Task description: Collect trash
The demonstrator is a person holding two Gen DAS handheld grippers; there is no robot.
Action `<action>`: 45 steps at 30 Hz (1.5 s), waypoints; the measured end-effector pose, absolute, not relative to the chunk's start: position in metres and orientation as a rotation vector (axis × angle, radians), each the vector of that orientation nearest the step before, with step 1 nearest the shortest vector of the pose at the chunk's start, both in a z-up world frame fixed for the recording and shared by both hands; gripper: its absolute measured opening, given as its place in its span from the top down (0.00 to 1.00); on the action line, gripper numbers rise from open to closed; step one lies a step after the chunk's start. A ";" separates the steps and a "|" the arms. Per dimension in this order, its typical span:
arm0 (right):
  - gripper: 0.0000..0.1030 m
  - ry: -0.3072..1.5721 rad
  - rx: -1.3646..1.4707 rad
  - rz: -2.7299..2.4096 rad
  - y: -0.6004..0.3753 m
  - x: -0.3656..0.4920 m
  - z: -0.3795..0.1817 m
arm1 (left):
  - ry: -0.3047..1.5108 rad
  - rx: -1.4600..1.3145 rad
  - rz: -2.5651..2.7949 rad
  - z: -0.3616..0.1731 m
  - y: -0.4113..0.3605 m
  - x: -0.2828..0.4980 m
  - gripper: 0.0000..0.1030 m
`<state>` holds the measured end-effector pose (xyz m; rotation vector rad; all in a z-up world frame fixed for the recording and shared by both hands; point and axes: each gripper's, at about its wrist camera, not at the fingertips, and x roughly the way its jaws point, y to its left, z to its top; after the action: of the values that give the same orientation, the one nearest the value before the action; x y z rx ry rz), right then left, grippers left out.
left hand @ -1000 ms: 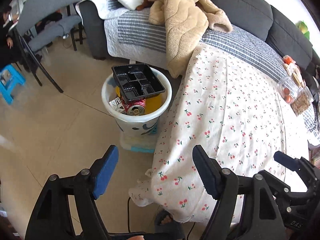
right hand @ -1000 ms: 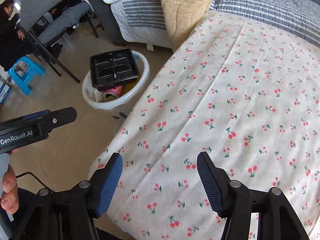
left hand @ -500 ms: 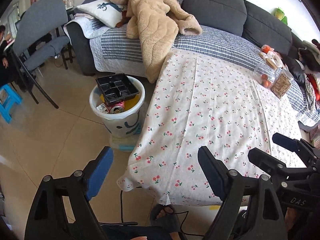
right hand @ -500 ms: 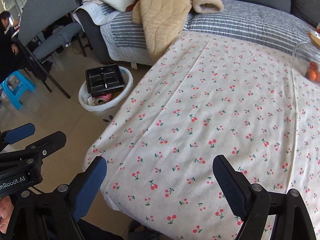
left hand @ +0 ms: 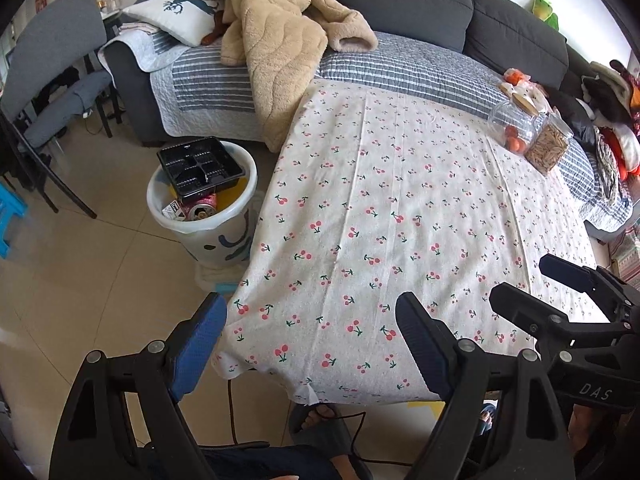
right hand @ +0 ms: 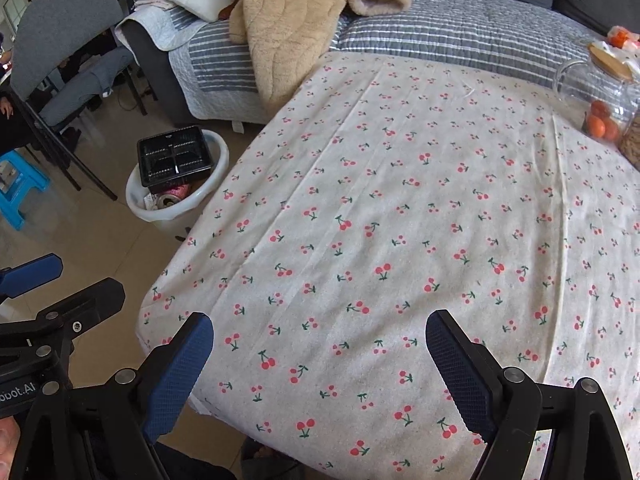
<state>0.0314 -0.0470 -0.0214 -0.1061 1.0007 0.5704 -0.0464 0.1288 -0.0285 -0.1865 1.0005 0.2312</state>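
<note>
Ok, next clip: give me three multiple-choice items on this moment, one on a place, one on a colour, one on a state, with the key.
1. Where is the black tray?
A. on the tablecloth
B. on top of the white bin
C. on the sofa

2. What colour are the pads of the right gripper?
A. blue
B. red
C. green

3. How do the jaws of the left gripper stand?
A. clamped on a can
B. shut, empty
C. open, empty

Key: 1 B, the tray lies across the trash in the bin on the floor; 2 A, both pads are blue; 3 C, only the cherry tablecloth shows between them.
</note>
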 end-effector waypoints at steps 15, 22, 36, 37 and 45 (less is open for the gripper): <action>0.12 0.987 -0.098 0.552 -0.057 0.028 -0.014 | 0.990 -0.167 0.227 -0.027 0.125 -0.045 0.14; 0.12 0.983 -0.099 0.549 -0.057 0.027 -0.014 | 0.993 -0.170 0.231 -0.028 0.126 -0.045 0.14; 0.12 0.977 -0.106 0.554 -0.056 0.027 -0.016 | 0.992 -0.169 0.248 -0.028 0.129 -0.046 0.14; 0.12 0.977 -0.105 0.555 -0.056 0.027 -0.016 | 0.992 -0.168 0.248 -0.028 0.129 -0.046 0.14; 0.12 0.972 -0.107 0.566 -0.054 0.025 -0.016 | 0.989 -0.168 0.256 -0.027 0.131 -0.047 0.14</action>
<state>0.0253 -0.0540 -0.0158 -0.1074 0.9721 0.5656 -0.0469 0.1309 -0.0269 -0.1679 0.9889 0.2559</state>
